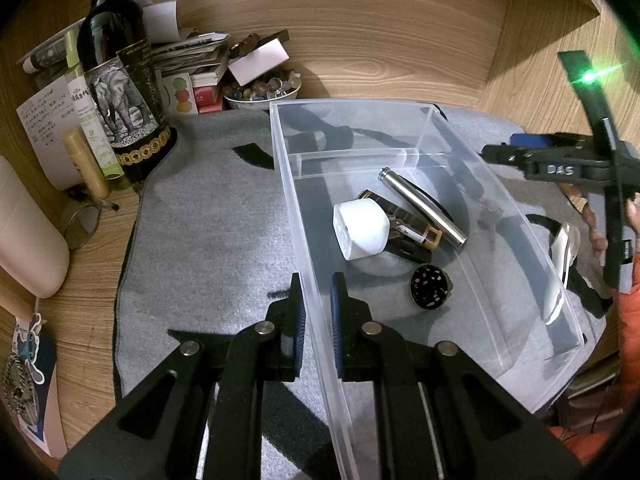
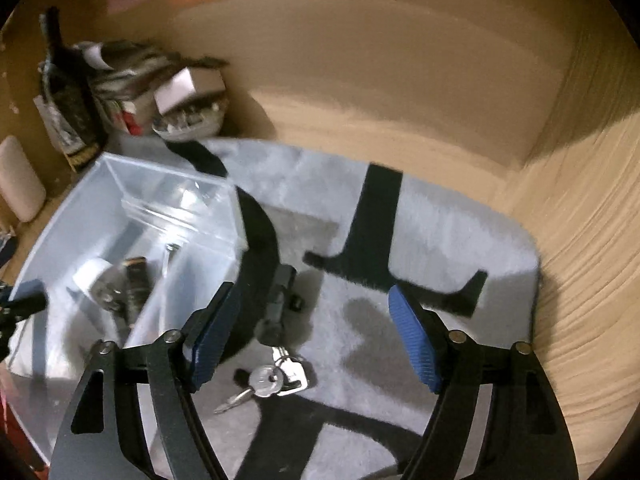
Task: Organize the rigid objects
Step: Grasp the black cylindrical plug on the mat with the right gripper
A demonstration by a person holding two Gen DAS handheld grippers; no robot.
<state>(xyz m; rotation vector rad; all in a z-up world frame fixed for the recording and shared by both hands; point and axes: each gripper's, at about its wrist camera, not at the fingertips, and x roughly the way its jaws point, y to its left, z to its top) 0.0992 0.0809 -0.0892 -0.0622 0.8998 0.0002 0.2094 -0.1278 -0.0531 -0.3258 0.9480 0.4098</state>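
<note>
Right wrist view smeared by motion blur; clutter pile [image 2: 132, 92] at upper left unreadable; wine bottle [image 1: 116, 80] neck cut off by the top edge.

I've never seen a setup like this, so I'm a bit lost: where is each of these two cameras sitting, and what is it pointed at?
Left wrist view: sits on the left gripper, looking down along its fingers, clamped on the clear bin's wall; the right gripper and a hand show at far right.
Right wrist view: sits on the right gripper, looking down at keys on the grey mat, jaws open.
Shared: bin, mat, wine bottle.
</note>
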